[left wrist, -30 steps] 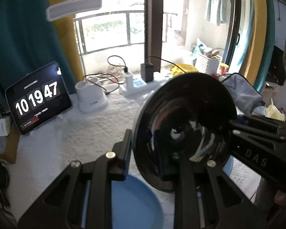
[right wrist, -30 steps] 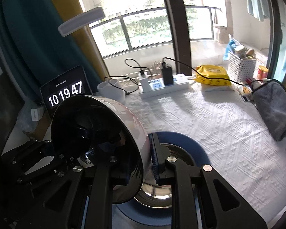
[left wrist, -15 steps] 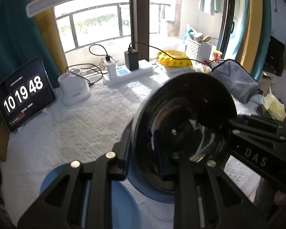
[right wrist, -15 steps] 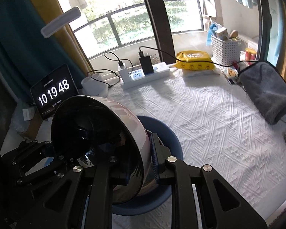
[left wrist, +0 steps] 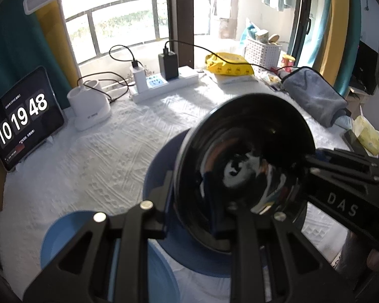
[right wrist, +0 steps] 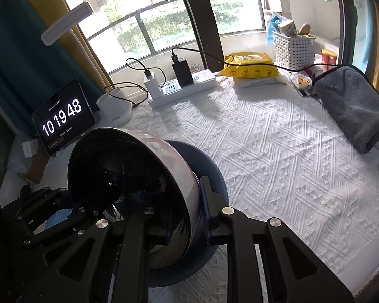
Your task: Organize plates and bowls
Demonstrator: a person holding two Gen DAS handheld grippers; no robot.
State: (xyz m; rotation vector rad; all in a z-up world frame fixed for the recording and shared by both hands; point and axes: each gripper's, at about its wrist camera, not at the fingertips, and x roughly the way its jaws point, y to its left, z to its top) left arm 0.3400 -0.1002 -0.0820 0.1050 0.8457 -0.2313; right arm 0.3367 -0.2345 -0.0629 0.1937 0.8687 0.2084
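Bowl (left wrist: 242, 166) (tipped on edge, opening sideways) clamped at opposite rims by 2 grippers' fingers (right wrist: 204, 202).

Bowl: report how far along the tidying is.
Done: little shows. The dark blue plate and the lighter blue plate lie unstacked on the white cloth. In hand: the steel bowl, tipped on its side over the dark plate, is pinched by the left claw and the right claw. Left: set the bowl down, then probably stack the plates.
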